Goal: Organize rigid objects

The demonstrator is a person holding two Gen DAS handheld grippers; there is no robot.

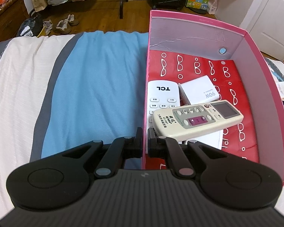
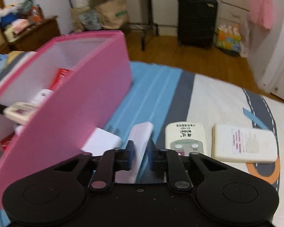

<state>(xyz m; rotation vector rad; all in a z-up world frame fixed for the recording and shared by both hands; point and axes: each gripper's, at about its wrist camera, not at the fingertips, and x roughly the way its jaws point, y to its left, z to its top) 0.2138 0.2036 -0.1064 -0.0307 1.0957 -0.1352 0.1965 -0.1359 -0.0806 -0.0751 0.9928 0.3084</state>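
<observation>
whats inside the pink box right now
In the pink box: a white TCL remote, a white 90W charger block and a cream remote lying across them, on red glasses-print paper. Whatever lies beneath the paper is hidden.

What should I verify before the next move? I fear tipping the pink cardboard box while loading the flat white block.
1. Left gripper clamps pink cardboard box side wall: ok.
2. Right gripper pinches flat white block: ok.
3. Block above box rim: not ok, beside the wall.
4. Bare red lining at the box's far end: ok.
5. Grip firmness: cannot tell, blurred.
</observation>
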